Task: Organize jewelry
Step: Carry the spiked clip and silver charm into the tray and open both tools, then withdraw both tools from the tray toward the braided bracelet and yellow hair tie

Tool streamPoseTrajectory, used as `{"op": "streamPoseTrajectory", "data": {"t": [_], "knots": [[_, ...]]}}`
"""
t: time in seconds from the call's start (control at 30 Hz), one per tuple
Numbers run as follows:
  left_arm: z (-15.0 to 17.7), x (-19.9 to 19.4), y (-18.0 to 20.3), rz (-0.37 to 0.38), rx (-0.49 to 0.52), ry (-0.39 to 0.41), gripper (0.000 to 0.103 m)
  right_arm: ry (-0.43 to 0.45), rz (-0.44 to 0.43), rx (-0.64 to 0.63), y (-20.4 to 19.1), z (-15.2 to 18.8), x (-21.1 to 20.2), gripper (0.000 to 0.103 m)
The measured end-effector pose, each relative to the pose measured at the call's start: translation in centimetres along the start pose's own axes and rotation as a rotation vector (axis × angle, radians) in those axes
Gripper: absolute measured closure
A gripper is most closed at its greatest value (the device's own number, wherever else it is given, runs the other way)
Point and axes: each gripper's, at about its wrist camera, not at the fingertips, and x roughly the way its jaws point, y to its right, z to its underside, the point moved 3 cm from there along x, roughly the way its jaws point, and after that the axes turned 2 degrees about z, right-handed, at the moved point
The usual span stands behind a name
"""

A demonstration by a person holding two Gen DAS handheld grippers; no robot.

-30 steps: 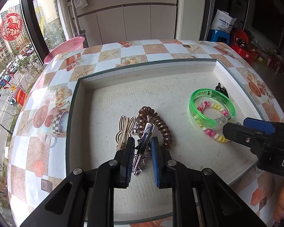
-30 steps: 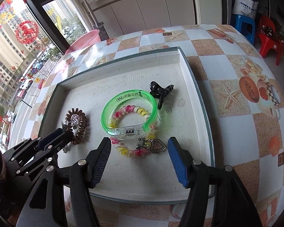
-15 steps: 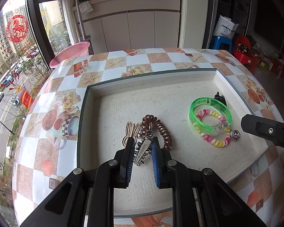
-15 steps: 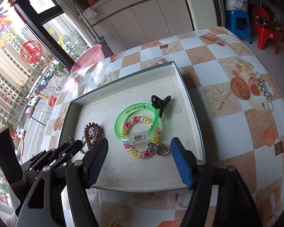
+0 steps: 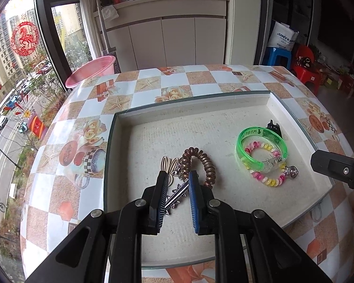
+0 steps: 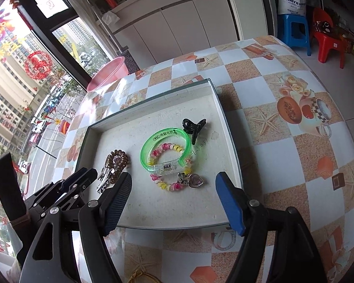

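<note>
A: Count in the tray (image 5: 120,141)?
B: One green bangle (image 6: 164,149), one pink-and-yellow bead bracelet (image 6: 170,184) with one heart charm (image 6: 195,180), one black claw clip (image 6: 193,127), one brown coil tie (image 5: 200,162), one cream rabbit-ear clip (image 5: 168,166), one spiked silver clip (image 5: 175,195).
A: Grippers?
B: Left gripper (image 5: 177,184) pinches the spiked silver clip, low over the tray's near side, just beside the coil tie. Right gripper (image 6: 174,186) spread, jaws just opening wider, nothing between the pads; it hangs above the bracelet.
A: Surroundings?
B: Checked tablecloth (image 6: 283,75), pink basin (image 5: 92,70), blue stool (image 6: 295,30), red chair (image 6: 328,42). Bangle overlaps the bracelet.
</note>
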Motion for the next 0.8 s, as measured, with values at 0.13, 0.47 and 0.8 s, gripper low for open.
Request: {"op": "streamPoseTrajectory", "data": {"t": [0.13,0.47,0.8], "knots": [[-0.1,-1.3,-0.5,-0.034,-0.025,0.061,0.000,0.009,0.027,0.001,0.3,0.0,-0.2,0.023],[0.3,-3.0,-1.3,-0.045,-0.035,0.072,0.000,0.007,0.076,-0.034,0.0,0.5,-0.8,0.000],[3.2,-6.4,-2.4,-0.017,-0.048,0.071,0.000,0.064,0.052,-0.049,-1.0,2.1,-3.4,0.000]]}}
